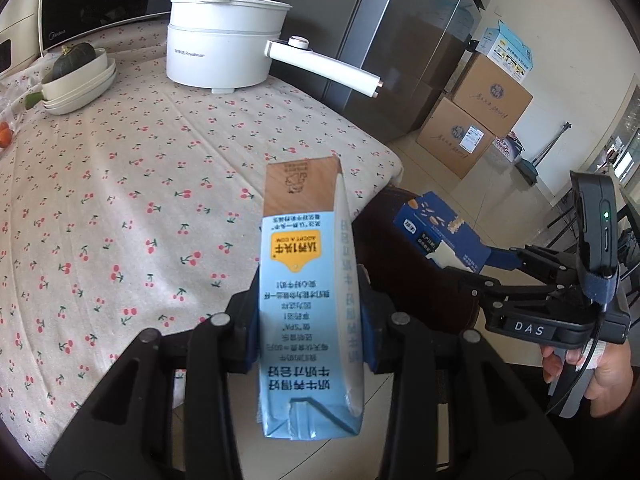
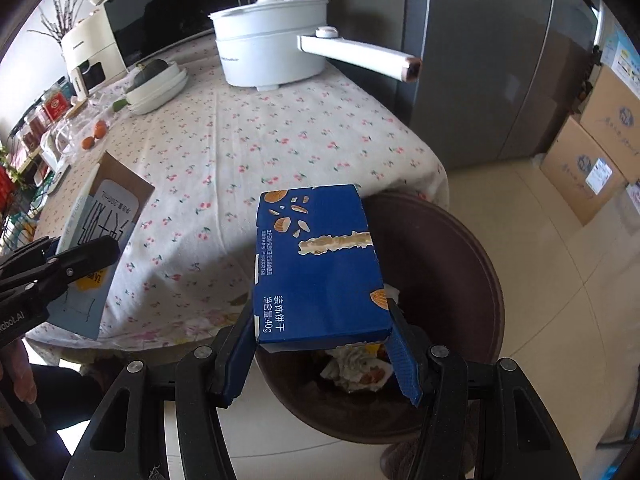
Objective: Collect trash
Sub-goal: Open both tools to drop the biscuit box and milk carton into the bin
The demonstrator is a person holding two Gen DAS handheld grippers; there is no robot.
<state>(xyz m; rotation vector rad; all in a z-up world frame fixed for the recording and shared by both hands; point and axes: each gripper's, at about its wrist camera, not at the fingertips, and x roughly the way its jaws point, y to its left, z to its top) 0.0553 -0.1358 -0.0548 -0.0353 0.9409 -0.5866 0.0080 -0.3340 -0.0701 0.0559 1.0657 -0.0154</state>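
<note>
The left tongs [image 1: 310, 316] are clamped on a pale blue milk carton [image 1: 308, 280], gripping it by its two narrow sides about halfway along its length. The carton points forward from them, its brown end farthest out, held in the air over the near edge of the tabletop [image 1: 120, 200]. From the right wrist view the same carton [image 2: 100, 232] shows off to the left, tilted, with the left tongs [image 2: 76, 260] pinching it.

The right tongs [image 2: 324, 328] are clamped on a dark blue biscuit box [image 2: 320, 264], blue pads pressing its two sides near the close end. The box lies roughly flat in the grip and sticks forward. Directly beneath it and the tongs stands a round brown bin [image 2: 460, 280] on the pale tiled floor [image 2: 540, 280], with crumpled wrappers [image 2: 356, 368] lying inside. In the left wrist view the box [image 1: 440, 232] and the right tongs [image 1: 472, 264] sit to the right of the carton, above the dark bin [image 1: 400, 248].

Beyond both tongs the tabletop carries a cherry-print cloth. At its far side stands a white electric pot [image 1: 224, 40] with a long handle [image 1: 324, 64], and to the left of it a stack of cream dishes [image 1: 80, 80] holding a dark green squash [image 1: 74, 60]. Further right of the tongs, past a grey fridge [image 1: 400, 40], cardboard boxes [image 1: 480, 120] are stacked on the floor.
</note>
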